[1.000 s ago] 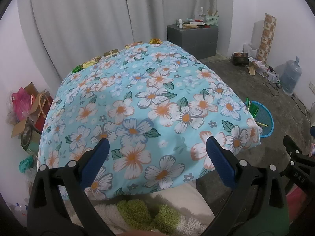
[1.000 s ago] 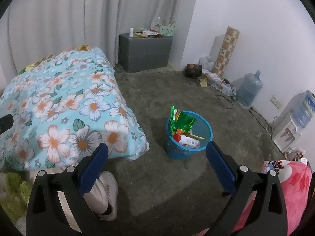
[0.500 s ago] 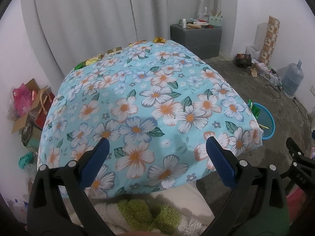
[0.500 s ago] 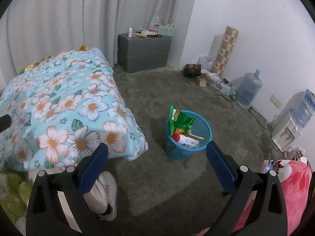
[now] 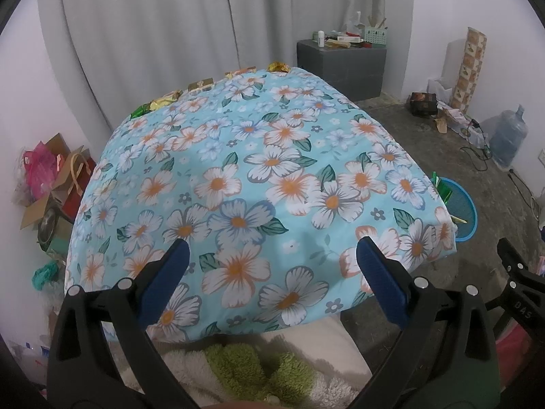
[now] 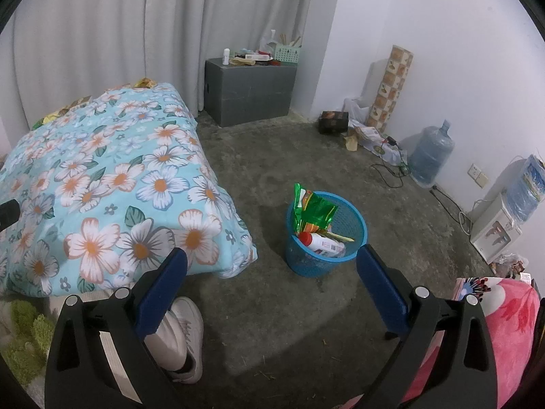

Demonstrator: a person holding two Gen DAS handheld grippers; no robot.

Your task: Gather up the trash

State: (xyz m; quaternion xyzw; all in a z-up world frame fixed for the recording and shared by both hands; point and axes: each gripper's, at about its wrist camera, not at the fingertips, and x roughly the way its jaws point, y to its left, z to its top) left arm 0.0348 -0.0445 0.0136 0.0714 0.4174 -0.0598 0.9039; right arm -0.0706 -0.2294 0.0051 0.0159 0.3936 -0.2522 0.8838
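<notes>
**Both Grippers Released, Wrappers at Far Bed Edge**

Jaws of the left gripper (image 5: 269, 262) stand spread wide and hold nothing; both blue pads hang above the near end of the floral bedspread (image 5: 259, 184) without touching it. Far ahead of the jaws, along the bed's far edge by the curtain, lie the remaining snack wrappers: a green-gold one (image 5: 155, 106), a gold one (image 5: 278, 66), and small boxes (image 5: 201, 84) between them. Judged from this pose, the gripper is aimed along the bed for a reach toward them.

Right wrist view: the right gripper (image 6: 270, 266) is likewise fully released and empty, held over bare floor. Just ahead, between the jaws, stands the blue wastebasket (image 6: 354, 220), holding green wrappers (image 6: 313, 211) and a white bottle (image 6: 322, 242). This placement likely keeps the drop point in sight. A white sneaker (image 6: 182, 334) lies beneath the left jaw.
</notes>
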